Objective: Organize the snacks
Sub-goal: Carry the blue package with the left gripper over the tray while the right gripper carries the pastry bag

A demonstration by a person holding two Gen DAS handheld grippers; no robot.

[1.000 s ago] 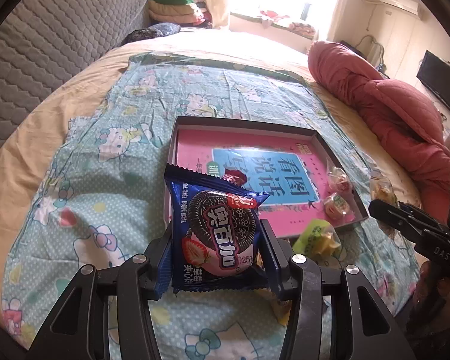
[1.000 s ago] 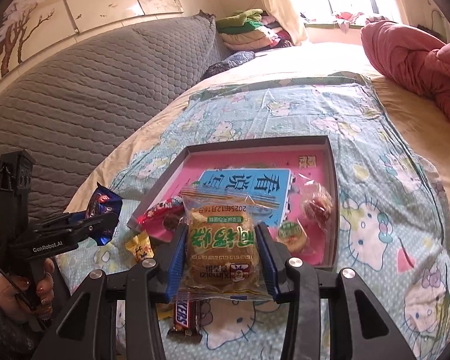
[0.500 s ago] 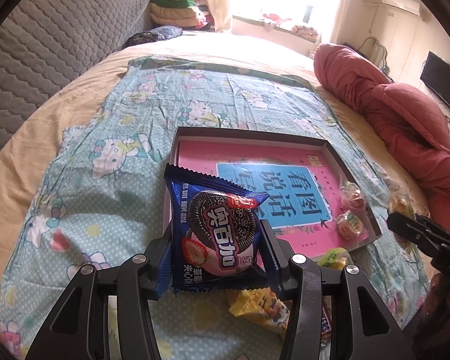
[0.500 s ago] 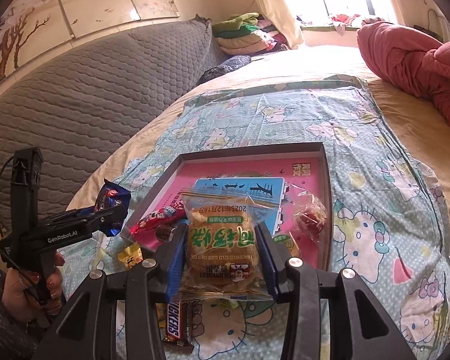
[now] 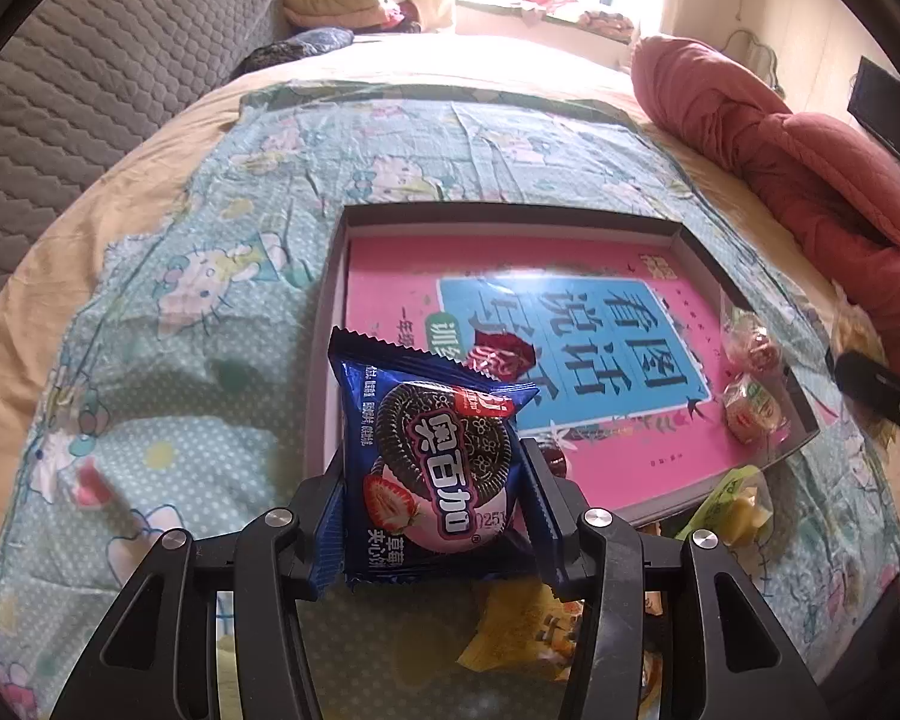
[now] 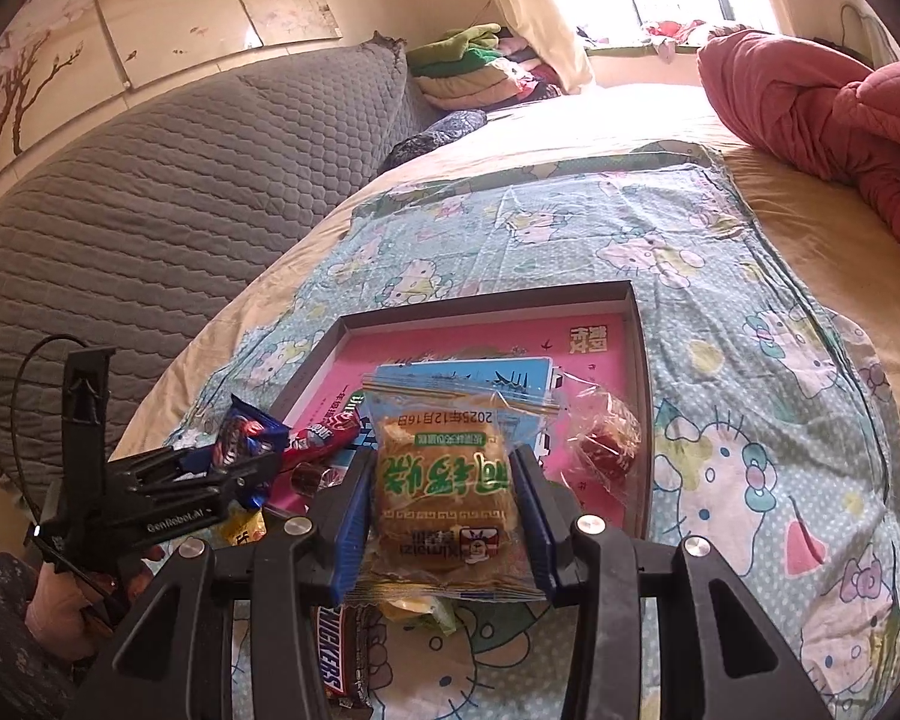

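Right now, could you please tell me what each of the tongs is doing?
Left tongs: closed on the blue cookie packet.
Right tongs: closed on the clear-wrapped pastry.

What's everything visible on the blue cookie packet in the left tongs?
The blue cookie packet is a glossy foil pillow pack with serrated end seals. It is printed with a dark sandwich cookie, a strawberry, pink filling and white Chinese lettering on a pink band. It stands upright, slightly tilted and puffed, unopened as far as shown, pinched at both sides by the left tongs. It is held clear of the patterned sheet, in front of the shallow box's near corner.
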